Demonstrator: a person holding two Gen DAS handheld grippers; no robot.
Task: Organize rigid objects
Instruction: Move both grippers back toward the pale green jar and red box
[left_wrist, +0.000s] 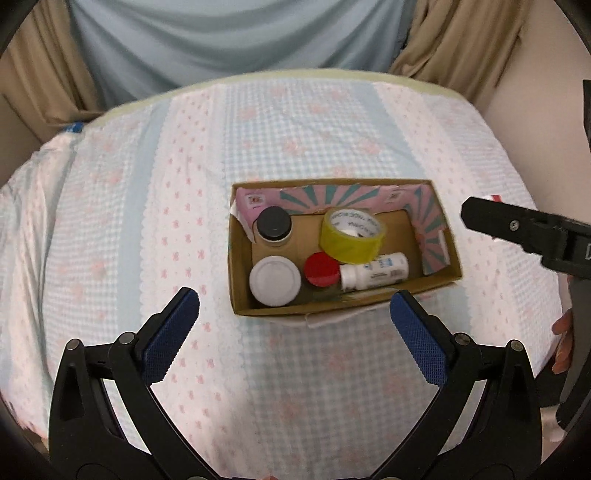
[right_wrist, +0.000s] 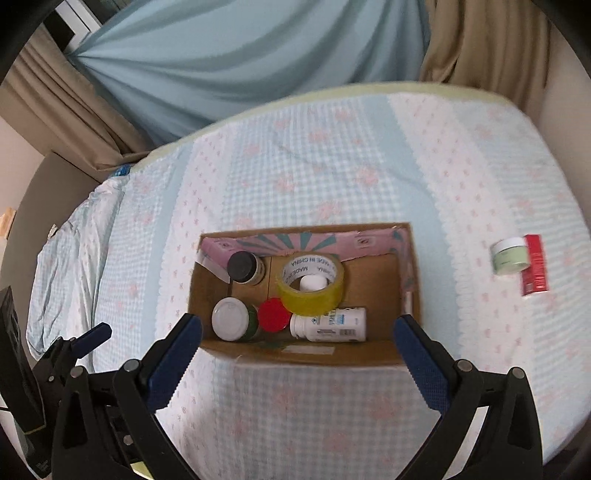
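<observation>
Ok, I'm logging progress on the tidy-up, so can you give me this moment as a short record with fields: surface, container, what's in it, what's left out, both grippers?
surface: bed with checked sheet
container: open cardboard box
inside box: tape roll, white bottle lying down, red-lid jar, white-lid jar, black-lid jar
outside box: green jar and red box, side by side on the sheet
left gripper: open, empty
right gripper: open, empty

Yellow tape roll (right_wrist: 311, 286), red-lidded jar (right_wrist: 273, 314), brown box (right_wrist: 306, 352) lined pink-teal.
</observation>
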